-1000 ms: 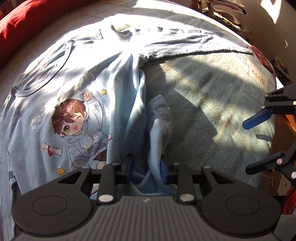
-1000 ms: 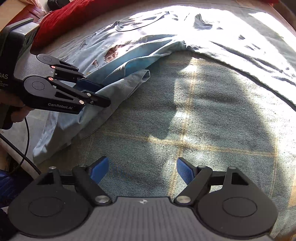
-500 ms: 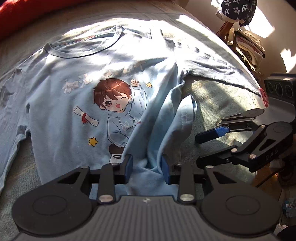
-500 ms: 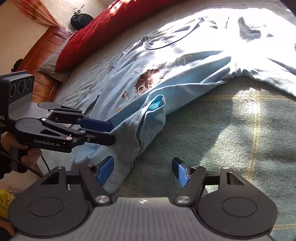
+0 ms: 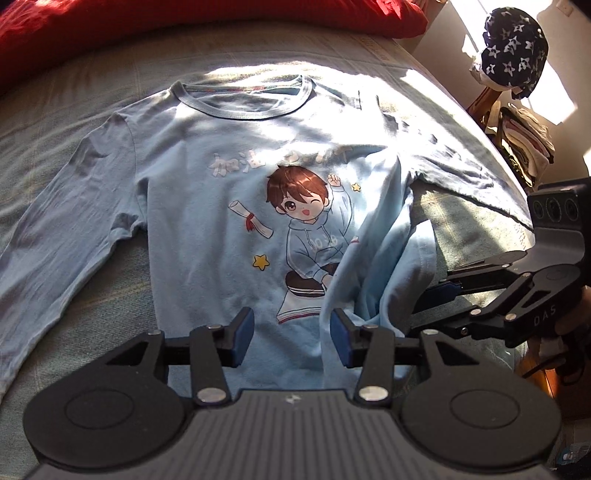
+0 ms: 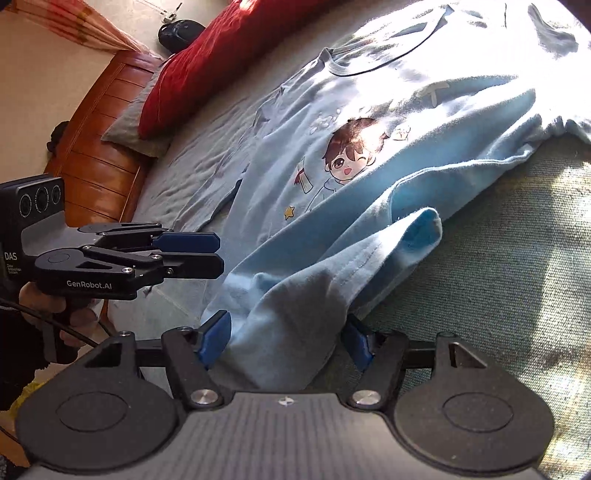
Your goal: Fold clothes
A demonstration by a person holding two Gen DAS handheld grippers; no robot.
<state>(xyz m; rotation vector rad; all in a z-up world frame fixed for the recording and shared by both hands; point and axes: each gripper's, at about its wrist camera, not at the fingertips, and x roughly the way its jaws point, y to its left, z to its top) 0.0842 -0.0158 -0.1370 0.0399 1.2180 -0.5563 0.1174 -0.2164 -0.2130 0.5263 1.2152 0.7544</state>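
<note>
A light blue long-sleeved shirt (image 5: pixel 207 221) with a cartoon boy print lies face up on the bed, both sleeves spread out. Its right side is folded inward, and the hem corner (image 5: pixel 388 266) is bunched up. My left gripper (image 5: pixel 291 336) stands open over the lower hem, its right finger against the fold's edge. In the right wrist view the bunched hem corner (image 6: pixel 314 295) of the shirt (image 6: pixel 424 155) sits between the fingers of my right gripper (image 6: pixel 284 343), which is open around it. The left gripper (image 6: pixel 219 253) hovers to the left, and the right gripper (image 5: pixel 424 310) shows beside the bunch.
A grey-green bed cover (image 6: pixel 498 277) lies under the shirt. A red pillow (image 5: pixel 184 22) and a wooden headboard (image 6: pixel 96 166) are at the head end. A dark starred cloth (image 5: pixel 513 62) and stacked clothes (image 5: pixel 524 140) stand off the bed's right side. A hand (image 6: pixel 48 306) holds the left gripper.
My left gripper was shut on the shirt's side hem and carried it inward; its fingers have now spread and let go. My right gripper moved in around the bunched hem corner.
</note>
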